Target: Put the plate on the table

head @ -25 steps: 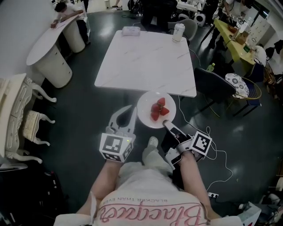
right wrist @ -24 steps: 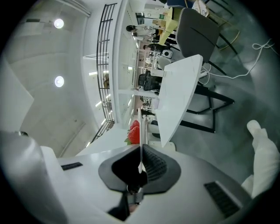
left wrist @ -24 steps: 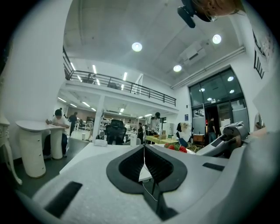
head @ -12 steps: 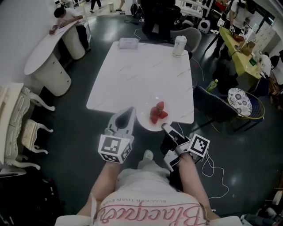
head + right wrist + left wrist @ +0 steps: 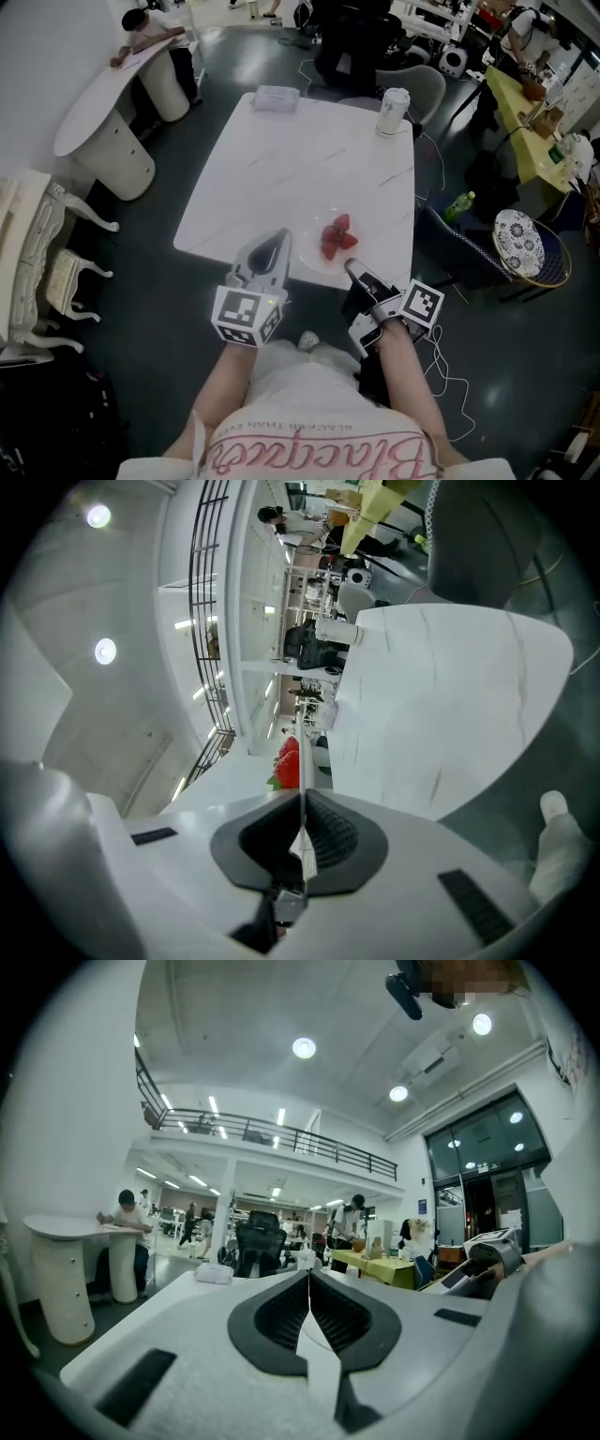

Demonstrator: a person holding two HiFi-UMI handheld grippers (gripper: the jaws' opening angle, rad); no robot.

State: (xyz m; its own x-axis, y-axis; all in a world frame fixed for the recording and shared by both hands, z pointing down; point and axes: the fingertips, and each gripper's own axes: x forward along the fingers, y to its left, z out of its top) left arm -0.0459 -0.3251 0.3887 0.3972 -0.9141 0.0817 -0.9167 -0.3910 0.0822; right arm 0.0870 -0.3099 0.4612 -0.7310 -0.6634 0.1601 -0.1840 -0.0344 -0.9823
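Fingers (image 5: 342,841) of the right gripper (image 5: 351,266) pinch the near rim of the white plate (image 5: 314,255). In the right gripper view the plate shows edge-on as a thin white line running between the dark pads.

Strawberries (image 5: 336,236): a small red cluster at the plate's centre. They also show red just past the fingertips in the right gripper view.

Plate position, head view: over the near edge of the white marble bench (image 5: 281,159), toward its 5 o'clock corner. The gripper comes in from the plate's 5 o'clock side. Cannot tell whether the plate's underside touches the bench top.

Left gripper (image 5: 279,238): fingers (image 5: 277,1321) pressed together with nothing between them. Tips lie over the bench's near edge at about 6 o'clock, just beside the plate's 9 o'clock side and apart from it.

Other items on the bench: a lidded cup (image 5: 394,111) at the 1 o'clock corner and a flat white pack (image 5: 275,97) on the far edge at about 11 o'clock. Both are well apart from the plate.

Floor: a green bottle (image 5: 459,206) at 3 o'clock of the bench.
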